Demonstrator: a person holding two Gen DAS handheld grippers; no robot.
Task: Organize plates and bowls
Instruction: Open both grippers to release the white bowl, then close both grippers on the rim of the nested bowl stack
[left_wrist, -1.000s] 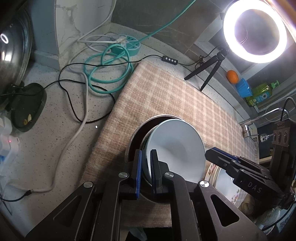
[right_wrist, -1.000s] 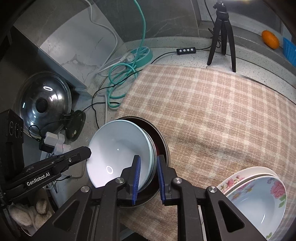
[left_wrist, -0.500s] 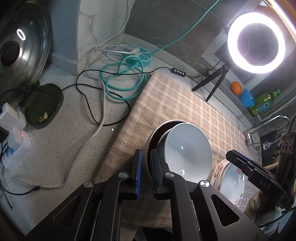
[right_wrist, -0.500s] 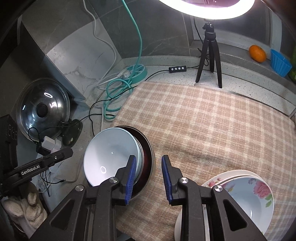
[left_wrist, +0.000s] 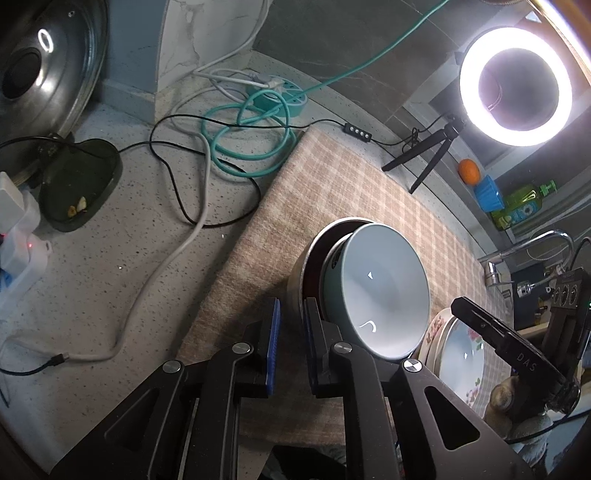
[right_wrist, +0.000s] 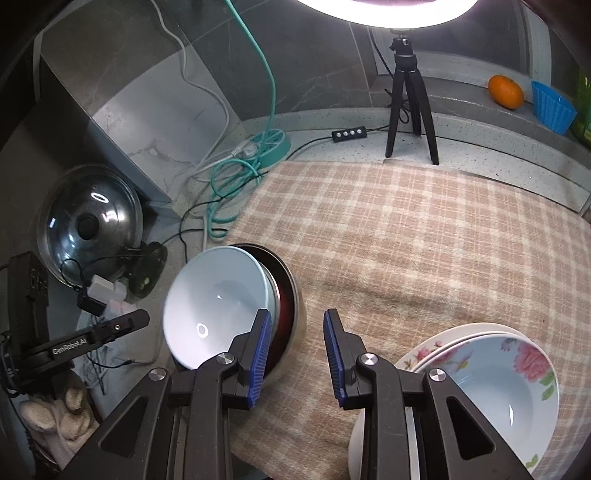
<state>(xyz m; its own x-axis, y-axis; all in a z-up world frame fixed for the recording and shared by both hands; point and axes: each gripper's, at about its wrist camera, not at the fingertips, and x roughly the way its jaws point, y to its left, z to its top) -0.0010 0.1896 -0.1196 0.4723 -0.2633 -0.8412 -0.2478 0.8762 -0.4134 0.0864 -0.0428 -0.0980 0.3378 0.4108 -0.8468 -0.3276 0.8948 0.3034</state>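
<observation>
A pale blue bowl (left_wrist: 380, 291) sits tilted inside a dark steel-rimmed bowl (left_wrist: 308, 258) on the plaid cloth; both show in the right wrist view, blue bowl (right_wrist: 218, 302) and steel bowl (right_wrist: 290, 295). A floral bowl (right_wrist: 509, 395) rests on a floral plate (right_wrist: 443, 341) at the right; it also shows in the left wrist view (left_wrist: 460, 358). My left gripper (left_wrist: 291, 336) is open and empty, its fingers astride the steel bowl's near rim. My right gripper (right_wrist: 297, 350) is open and empty, just right of the stacked bowls.
A ring light on a tripod (right_wrist: 410, 96) stands at the cloth's far edge. Teal and black cables (left_wrist: 243, 147) lie coiled on the speckled counter. A pot lid (left_wrist: 40, 70) leans at the far left. An orange (right_wrist: 505, 91) and blue cup (right_wrist: 552, 107) sit on the ledge.
Both grippers let go of the bowls' rims, opened and pulled back and up. The pale blue bowl stays tilted in the steel bowl.
</observation>
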